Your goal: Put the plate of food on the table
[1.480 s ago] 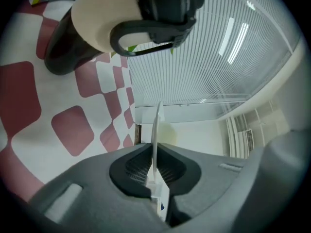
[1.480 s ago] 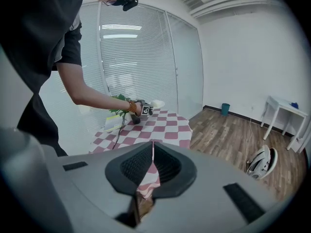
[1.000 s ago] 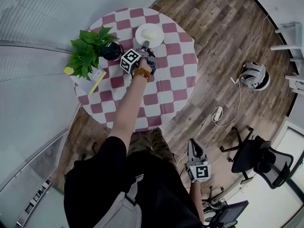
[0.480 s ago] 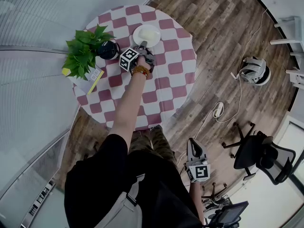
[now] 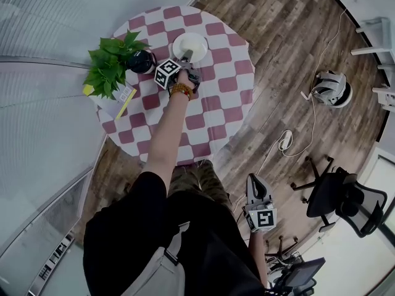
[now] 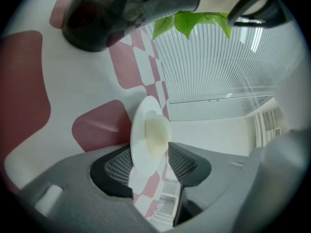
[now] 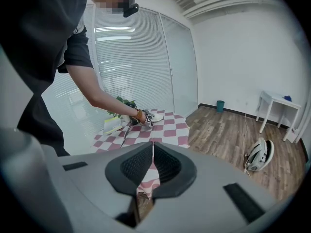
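Note:
A white plate (image 5: pixel 190 44) with a pale mound of food (image 6: pixel 156 134) lies flat on the round red-and-white checked table (image 5: pixel 210 97). My left gripper (image 5: pixel 187 57) is at the plate's near rim. In the left gripper view the rim of the plate (image 6: pixel 146 154) sits between the jaws of the left gripper (image 6: pixel 153 161). Those jaws have just been opening, and the pads stand off the rim. My right gripper (image 5: pixel 254 187) hangs low beside the person, away from the table. Its jaws (image 7: pixel 152 161) are together and hold nothing.
A potted plant (image 5: pixel 111 66) in a black pot (image 5: pixel 141 61) stands left of the plate, with a yellow-edged book (image 5: pixel 123 100) next to it. On the wood floor are a white device (image 5: pixel 330 94), a cable (image 5: pixel 284 147) and a black office chair (image 5: pixel 339 202).
The left hand stays at the plate's near rim and has sunk slightly toward the table. The plate lies in the same spot. The right gripper has not moved.

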Demonstrator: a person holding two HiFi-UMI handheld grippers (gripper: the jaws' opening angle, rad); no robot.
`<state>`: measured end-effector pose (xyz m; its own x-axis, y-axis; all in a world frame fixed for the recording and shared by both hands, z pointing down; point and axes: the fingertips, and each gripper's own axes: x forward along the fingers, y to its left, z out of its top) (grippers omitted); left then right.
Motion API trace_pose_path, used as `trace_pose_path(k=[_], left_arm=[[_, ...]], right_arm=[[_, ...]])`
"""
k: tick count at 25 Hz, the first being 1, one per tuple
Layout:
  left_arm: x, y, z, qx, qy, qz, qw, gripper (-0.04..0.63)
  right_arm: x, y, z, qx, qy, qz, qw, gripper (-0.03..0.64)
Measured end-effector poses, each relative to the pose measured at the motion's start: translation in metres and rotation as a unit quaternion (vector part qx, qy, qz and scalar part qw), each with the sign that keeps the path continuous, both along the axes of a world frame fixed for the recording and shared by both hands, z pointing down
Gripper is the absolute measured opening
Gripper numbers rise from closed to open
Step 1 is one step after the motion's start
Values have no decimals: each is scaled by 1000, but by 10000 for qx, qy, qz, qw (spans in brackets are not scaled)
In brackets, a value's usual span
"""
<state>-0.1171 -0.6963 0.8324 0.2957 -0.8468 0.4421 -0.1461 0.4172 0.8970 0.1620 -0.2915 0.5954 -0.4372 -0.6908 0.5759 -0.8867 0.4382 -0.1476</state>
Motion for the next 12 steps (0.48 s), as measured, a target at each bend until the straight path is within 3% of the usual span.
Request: trace_pose_path(k=[4, 12], left_arm=[[4, 7, -3, -94, 31, 24, 9999, 230], [3, 54, -7, -299, -8, -102, 9995, 235]], right_arm=[[2, 5, 0, 114, -63, -28, 9999, 14], [6, 11, -7, 347, -167, -56, 9992, 14]])
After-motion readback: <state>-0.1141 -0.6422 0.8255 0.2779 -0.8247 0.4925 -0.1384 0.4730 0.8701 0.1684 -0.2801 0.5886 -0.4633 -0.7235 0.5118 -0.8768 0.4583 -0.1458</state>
